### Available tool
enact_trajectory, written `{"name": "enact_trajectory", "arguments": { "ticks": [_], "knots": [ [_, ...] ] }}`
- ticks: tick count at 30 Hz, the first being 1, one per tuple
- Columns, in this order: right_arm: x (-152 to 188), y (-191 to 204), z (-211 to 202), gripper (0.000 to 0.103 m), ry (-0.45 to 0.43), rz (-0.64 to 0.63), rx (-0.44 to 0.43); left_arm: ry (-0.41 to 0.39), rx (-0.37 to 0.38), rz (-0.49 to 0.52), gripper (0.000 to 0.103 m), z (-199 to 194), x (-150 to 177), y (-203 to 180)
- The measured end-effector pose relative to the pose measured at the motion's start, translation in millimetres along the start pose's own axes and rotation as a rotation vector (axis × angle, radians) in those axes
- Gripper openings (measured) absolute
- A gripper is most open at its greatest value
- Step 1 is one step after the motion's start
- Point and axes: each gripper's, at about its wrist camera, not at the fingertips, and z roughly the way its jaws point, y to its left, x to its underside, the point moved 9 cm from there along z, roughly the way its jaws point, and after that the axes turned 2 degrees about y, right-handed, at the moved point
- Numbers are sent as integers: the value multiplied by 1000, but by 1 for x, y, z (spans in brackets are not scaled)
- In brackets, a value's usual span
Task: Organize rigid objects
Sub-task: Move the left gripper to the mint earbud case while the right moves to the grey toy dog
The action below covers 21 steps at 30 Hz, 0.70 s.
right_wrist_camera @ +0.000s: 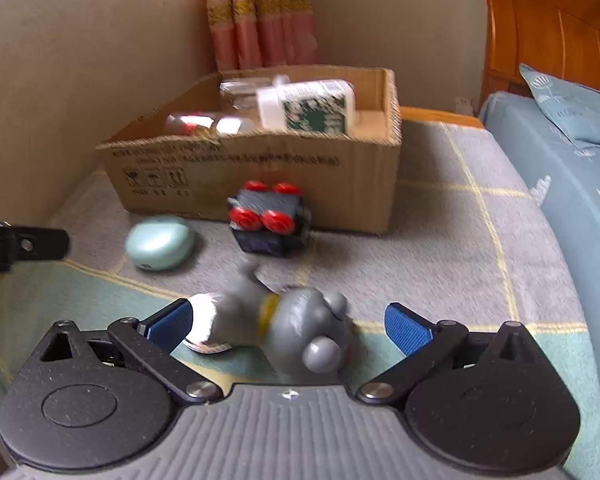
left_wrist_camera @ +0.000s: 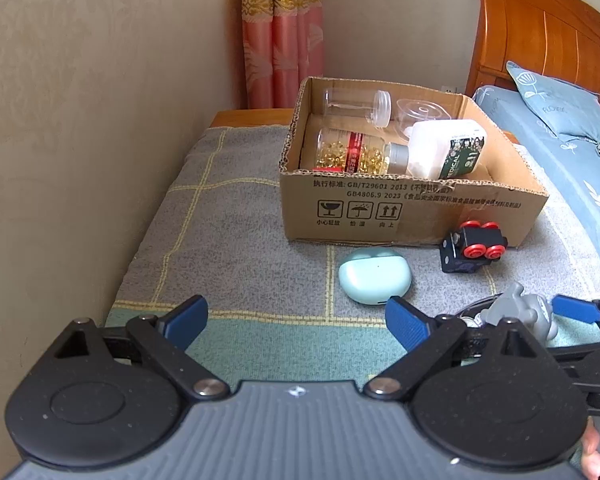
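Figurine [right_wrist_camera: 284,332], a grey rigid toy with a yellow collar, lies on its side on the checked blanket [right_wrist_camera: 440,216] that covers the desk, right between the jaws of the right tongs [right_wrist_camera: 292,322]. Its long axis runs roughly from 10 o'clock to 4 o'clock across the right wrist view, feet and a pale base toward the left pad, rounded head toward the camera. The left blue pad looks to be touching or nearly touching the base; the right pad stands clear of the head, so these tongs are released, not yet clenched. The picture is blurred, so exact contact cannot be told.

The right hand is plainly the nearer one. The left tongs [left_wrist_camera: 296,320] hang spread wide with nothing between them, the figurine off at their 3 o'clock.

Beyond the figurine, toward 12 o'clock, a black toy car [right_wrist_camera: 270,222] with red wheels lies tipped just in front of the cardboard box [right_wrist_camera: 260,176]; a mint earbud case [right_wrist_camera: 160,242] sits at 10 o'clock, near the box.

The box already holds a jar of golden capsules [left_wrist_camera: 352,152], a white bottle [left_wrist_camera: 446,148] lying across it, and a clear jar [left_wrist_camera: 356,106] behind.
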Motion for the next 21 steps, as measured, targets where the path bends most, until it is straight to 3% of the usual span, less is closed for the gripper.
{"name": "enact_trajectory", "arguments": {
  "ticks": [7, 15, 21],
  "knots": [
    [23, -28, -17, 103, 30, 38, -30, 25, 22, 24, 95, 11, 3, -13],
    [32, -28, -26, 103, 3, -111, 14, 44, 49, 81, 95, 21, 4, -30],
    [34, -36, -24, 103, -13, -54, -71, 43, 87, 83, 95, 42, 3, -39]
  ]
}}
